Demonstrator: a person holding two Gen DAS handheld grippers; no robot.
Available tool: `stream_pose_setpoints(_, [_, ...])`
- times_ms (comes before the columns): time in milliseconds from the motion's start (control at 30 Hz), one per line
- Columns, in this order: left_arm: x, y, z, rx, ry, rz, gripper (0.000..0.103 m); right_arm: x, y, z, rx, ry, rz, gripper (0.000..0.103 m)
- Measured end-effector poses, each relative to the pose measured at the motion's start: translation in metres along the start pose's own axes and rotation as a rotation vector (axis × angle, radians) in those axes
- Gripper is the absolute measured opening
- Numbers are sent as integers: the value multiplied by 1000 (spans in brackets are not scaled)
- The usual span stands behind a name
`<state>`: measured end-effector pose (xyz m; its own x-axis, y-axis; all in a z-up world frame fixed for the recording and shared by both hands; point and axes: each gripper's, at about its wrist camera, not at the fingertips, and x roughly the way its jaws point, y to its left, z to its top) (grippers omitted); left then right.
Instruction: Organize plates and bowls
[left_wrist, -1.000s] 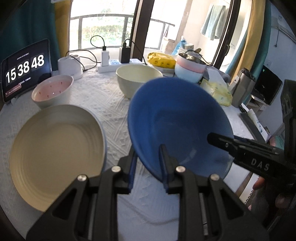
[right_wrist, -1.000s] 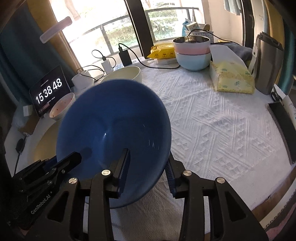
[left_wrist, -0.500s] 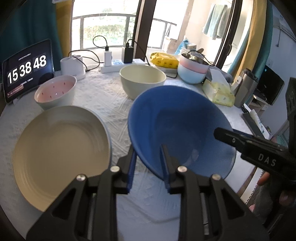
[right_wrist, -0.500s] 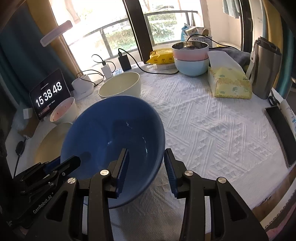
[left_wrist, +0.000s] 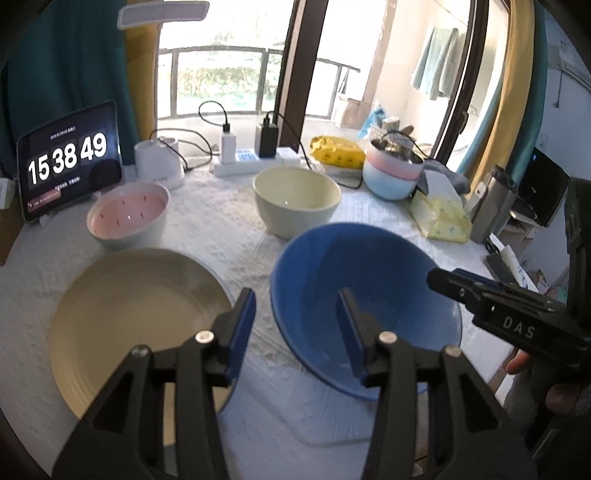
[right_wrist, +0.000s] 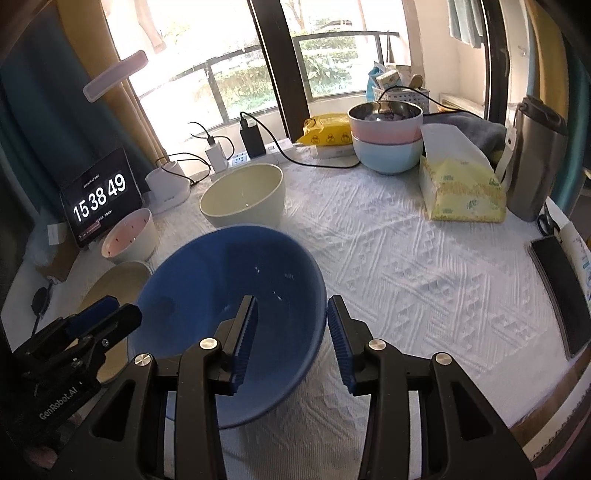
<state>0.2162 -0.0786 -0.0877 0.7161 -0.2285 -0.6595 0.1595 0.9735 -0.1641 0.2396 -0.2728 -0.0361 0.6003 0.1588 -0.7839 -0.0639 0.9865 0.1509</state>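
Left gripper (left_wrist: 297, 325) is opening, the near rim of the deep glossy blue bowl (right_wrist: 229, 291) between its jaws but free of the pads; my right gripper (right_wrist: 291, 332) straddles the rim too, not visibly pinching. The bowl sits upright on the white cloth beside the cream plate (left_wrist: 129, 317) (unstacked). Cream bowl (left_wrist: 295, 199) and pink-lined bowl (left_wrist: 127, 214) wait.

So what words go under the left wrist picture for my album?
Left tongs opening around the big blue bowl's rim, beside a cream plate on the white tablecloth.
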Motion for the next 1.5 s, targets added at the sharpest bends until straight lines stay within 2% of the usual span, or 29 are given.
stream_pose_setpoints(800, [14,22,61,-1,-78,49,47,11,0,56,-55,-74,21,41])
stream_pose_setpoints(1500, [80,37,99,-17,-11,65,47,75,-5,108,-92,-25,63,41])
